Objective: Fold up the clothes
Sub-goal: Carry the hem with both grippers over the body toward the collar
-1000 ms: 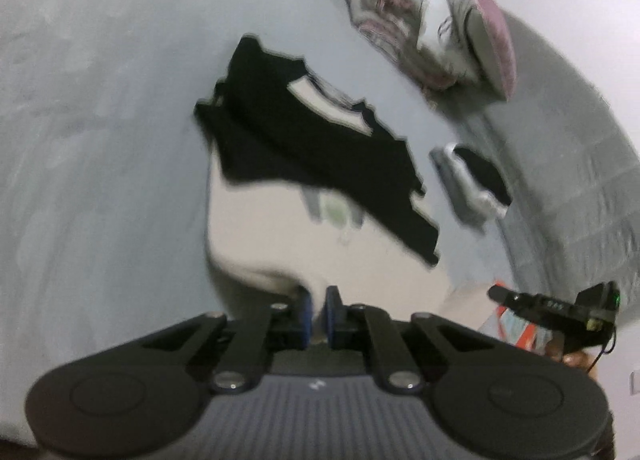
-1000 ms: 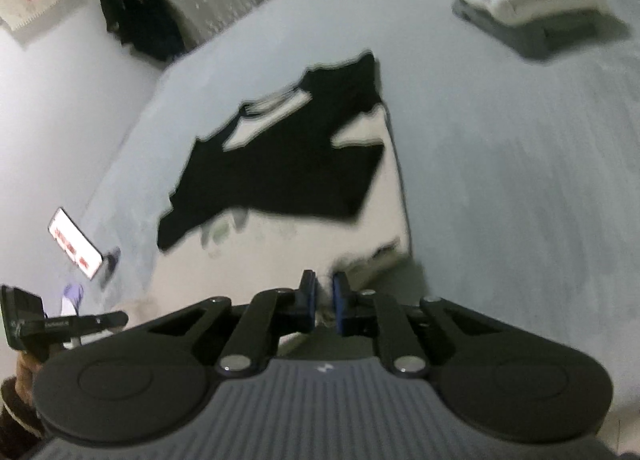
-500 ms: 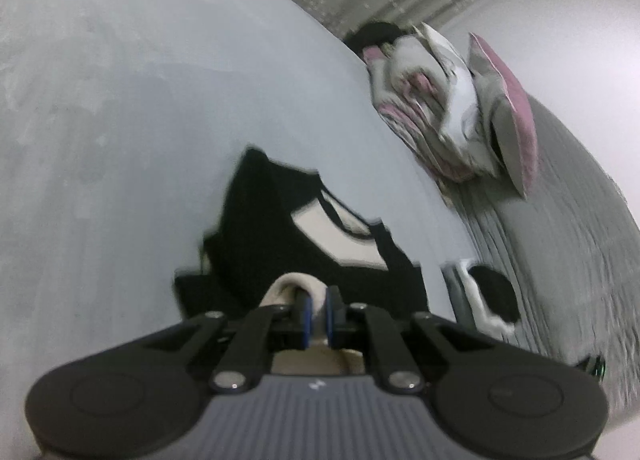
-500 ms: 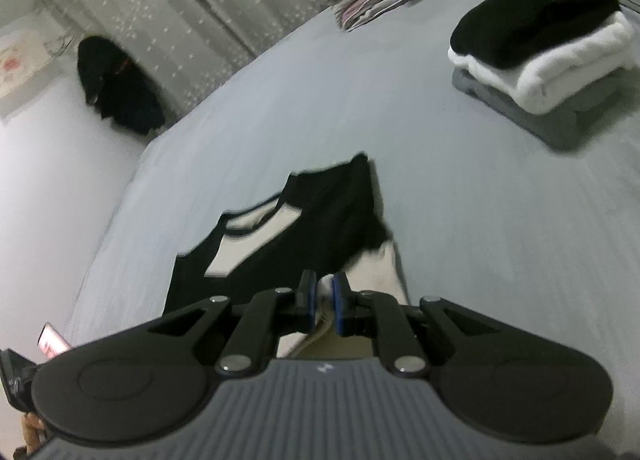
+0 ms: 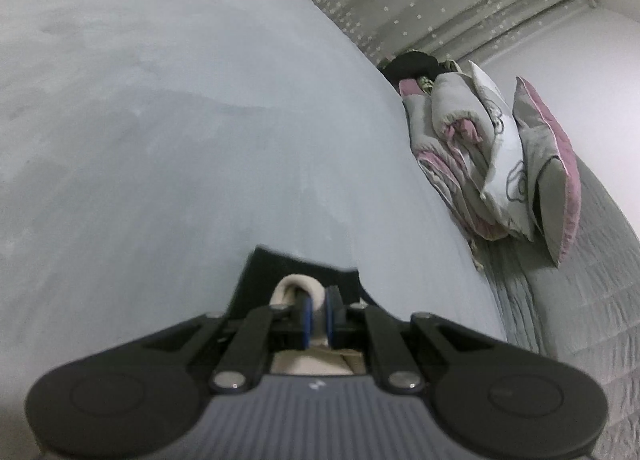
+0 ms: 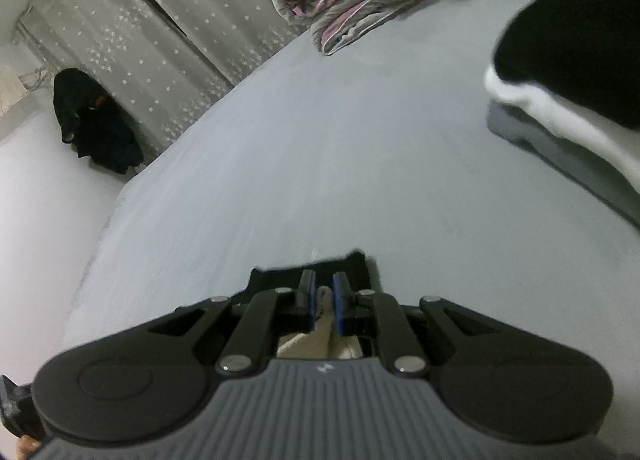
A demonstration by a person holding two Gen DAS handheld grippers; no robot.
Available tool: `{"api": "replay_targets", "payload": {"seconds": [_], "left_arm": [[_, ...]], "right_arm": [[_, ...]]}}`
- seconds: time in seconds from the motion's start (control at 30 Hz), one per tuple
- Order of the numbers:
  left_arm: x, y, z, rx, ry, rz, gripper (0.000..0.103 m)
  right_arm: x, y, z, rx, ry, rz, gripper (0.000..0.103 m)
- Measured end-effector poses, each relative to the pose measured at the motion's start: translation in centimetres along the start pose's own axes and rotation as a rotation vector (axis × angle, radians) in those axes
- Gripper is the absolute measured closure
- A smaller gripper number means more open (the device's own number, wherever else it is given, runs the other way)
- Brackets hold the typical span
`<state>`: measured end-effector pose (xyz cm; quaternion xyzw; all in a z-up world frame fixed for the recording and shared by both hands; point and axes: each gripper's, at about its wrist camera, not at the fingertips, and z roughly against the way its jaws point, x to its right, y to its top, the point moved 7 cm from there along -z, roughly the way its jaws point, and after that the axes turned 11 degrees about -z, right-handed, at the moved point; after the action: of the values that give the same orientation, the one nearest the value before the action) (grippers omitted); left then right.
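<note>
Mid-fold on a grey bed [image 6: 360, 164], the left gripper [image 5: 316, 316] and right gripper [image 6: 323, 306] each pinch the garment's cream hem [image 5: 296, 286] over its black top edge [image 6: 304, 274] near the bed's near edge; lowering and releasing squarely likely comes next.

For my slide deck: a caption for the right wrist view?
Right gripper pinching cream fabric of a black-and-cream shirt over a grey bed.
</note>
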<state>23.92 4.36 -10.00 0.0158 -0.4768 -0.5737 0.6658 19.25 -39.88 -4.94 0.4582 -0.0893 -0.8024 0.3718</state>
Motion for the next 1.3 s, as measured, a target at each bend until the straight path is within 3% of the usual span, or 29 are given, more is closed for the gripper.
{"api": "replay_targets", "payload": {"seconds": [0.2, 0.47, 0.5, 0.57, 0.6, 0.67, 0.93, 0.97, 1.0, 1.03, 1.07, 1.13, 1.23, 1.3], "left_arm": [[-1.1, 1.7, -2.8, 0.014, 0.047, -0.002, 0.096], [-1.6, 1.9, -4.4, 0.04, 0.046, -0.002, 0.091], [-1.5, 2.0, -4.1, 0.056, 0.05, -0.01, 0.086], [-1.3, 2.3, -3.5, 0.087, 0.057, -0.027, 0.067], [-1.2, 2.5, -3.2, 0.102, 0.061, -0.036, 0.059], [-1.2, 2.8, -2.6, 0.111, 0.067, -0.06, 0.057], [-0.4, 2.8, -4.1, 0.059, 0.156, -0.25, 0.059], [-0.2, 2.7, -4.6, 0.048, 0.165, -0.279, 0.061], [0.0, 2.6, -5.1, 0.036, 0.172, -0.307, 0.075], [0.2, 2.5, -5.4, 0.038, 0.182, -0.333, 0.098], [0.4, 2.3, -5.6, 0.041, 0.193, -0.358, 0.097], [1.0, 2.1, -4.7, 0.141, 0.239, -0.407, 0.098], [0.9, 1.6, -3.0, 0.265, 0.273, -0.394, 0.098], [0.7, 1.4, -2.7, 0.286, 0.3, -0.399, 0.098]], "right_arm": [[0.3, 1.0, -2.8, 0.037, -0.033, 0.033, 0.092], [0.6, 1.6, -4.3, 0.114, -0.042, 0.043, 0.09], [0.6, 1.6, -4.2, 0.116, -0.048, 0.046, 0.084], [0.6, 1.6, -3.9, 0.11, -0.05, 0.048, 0.082], [0.5, 1.6, -3.7, 0.1, -0.042, 0.05, 0.068], [0.4, 1.7, -3.1, 0.101, -0.045, 0.077, 0.049], [-0.9, -0.4, -3.1, 0.05, -0.053, 0.286, 0.049], [-1.1, -1.0, -3.4, 0.04, -0.06, 0.329, 0.054], [-1.3, -1.6, -3.9, 0.032, -0.08, 0.375, 0.068], [-1.5, -2.1, -4.4, 0.025, -0.102, 0.421, 0.076], [-1.5, -2.5, -4.7, 0.033, -0.124, 0.454, 0.088], [-1.5, -3.0, -4.0, 0.102, -0.137, 0.49, 0.09], [-1.6, -3.2, -1.8, 0.256, -0.128, 0.511, 0.091], [-1.3, -3.0, -0.6, 0.331, -0.127, 0.503, 0.091]]}}
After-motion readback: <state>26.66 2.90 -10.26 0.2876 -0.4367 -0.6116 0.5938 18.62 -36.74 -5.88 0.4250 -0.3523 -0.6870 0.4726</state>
